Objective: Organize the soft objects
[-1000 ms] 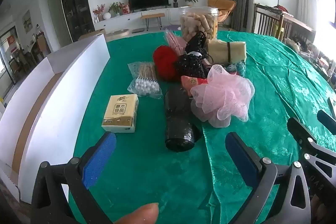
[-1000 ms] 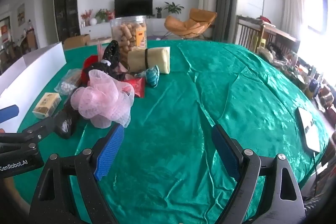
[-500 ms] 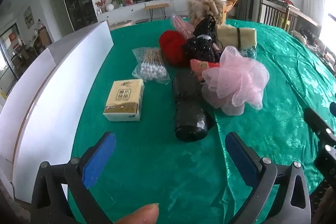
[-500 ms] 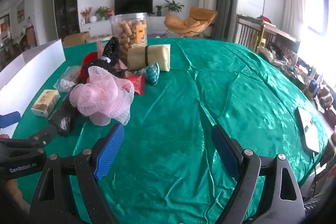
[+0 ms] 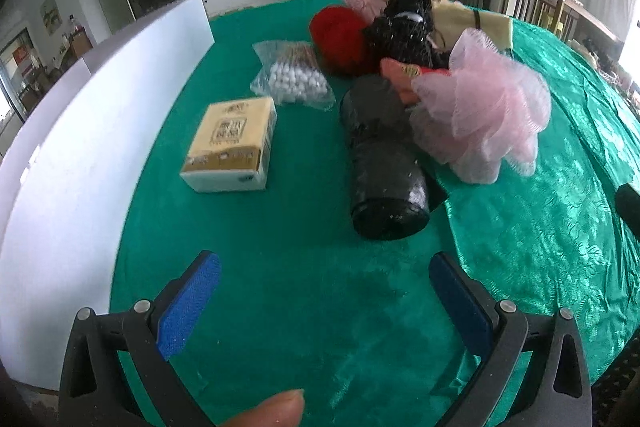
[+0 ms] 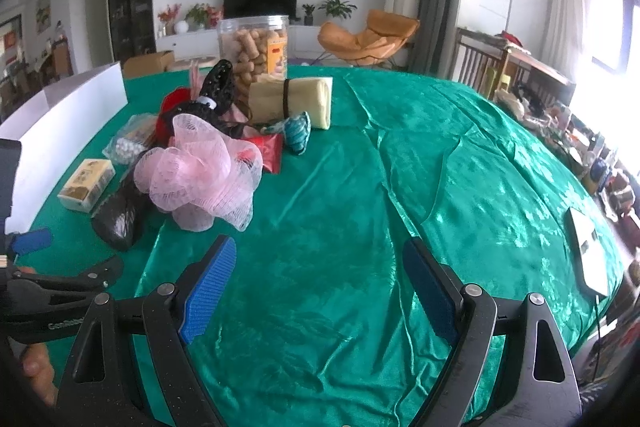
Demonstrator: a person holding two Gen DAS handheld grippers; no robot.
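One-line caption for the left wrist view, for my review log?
Open left hand-held gripper above green tablecloth, facing tissue pack, black roll and pink bath pouf.

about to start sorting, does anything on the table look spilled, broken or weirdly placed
Nothing is spilled or broken. The items sit in a loose heap: the pink mesh pouf leans on the black bag roll, and the green cloth is wrinkled.

tissue pack (image 5: 231, 144) print blurred, fingertip (image 5: 266, 409) cropped
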